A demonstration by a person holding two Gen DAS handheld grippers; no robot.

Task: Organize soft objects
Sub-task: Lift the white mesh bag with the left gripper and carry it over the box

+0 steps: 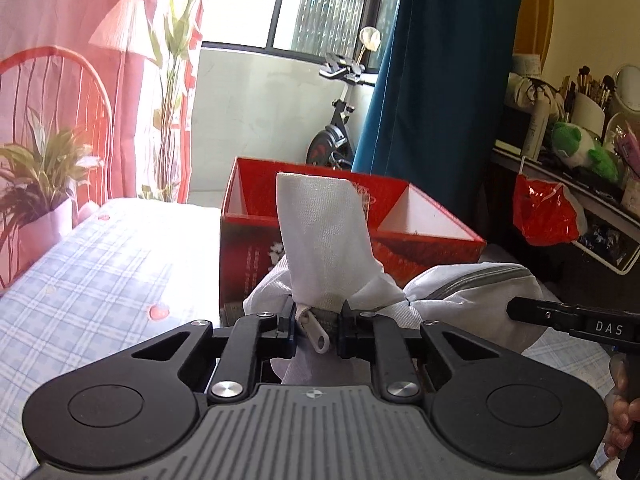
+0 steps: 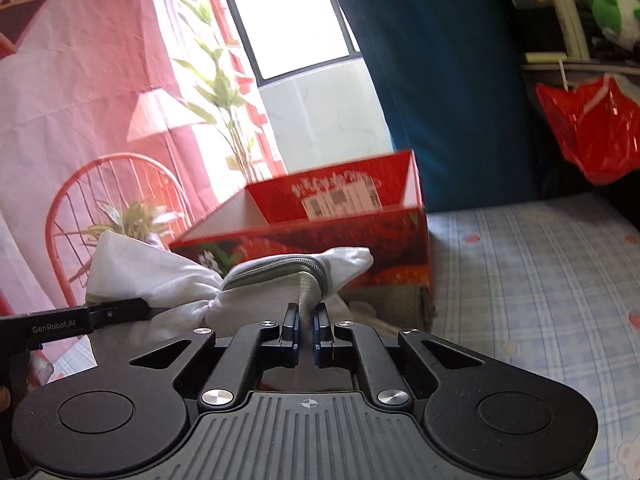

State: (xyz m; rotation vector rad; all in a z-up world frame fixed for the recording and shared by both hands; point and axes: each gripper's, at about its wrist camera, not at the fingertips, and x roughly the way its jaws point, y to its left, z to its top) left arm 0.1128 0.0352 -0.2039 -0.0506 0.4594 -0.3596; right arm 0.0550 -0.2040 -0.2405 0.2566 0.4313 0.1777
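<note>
Nearest your lens, your left gripper (image 1: 316, 330) had its jaws drawn most of the way in, pinching a bunched end of the white garment (image 1: 324, 236), with a pale zipper pull (image 1: 316, 332) poking out between them. Your right gripper (image 2: 306, 330) was nearly closed too, clamped on a thin fold of the same garment where a grey ribbed edge and the zipper track (image 2: 280, 266) ran across it. So you held the piece at two points, lifted off the checked bedsheet (image 1: 100, 272) and sagging between your hands.

Just behind it stood the red cardboard box (image 1: 400, 224), open at the top, with a white lining and strawberry print on its outer wall; whether anything already lay inside could not be told. A grey-green rolled cloth (image 2: 404, 300) lay against the foot of the box.

By my reading you were mid-carry, about to load the garment. Your next move called for raising both ends above the rim, bringing them over the opening and letting go together, since the limp woven fabric would drape and could snag on the stiff edge.
</note>
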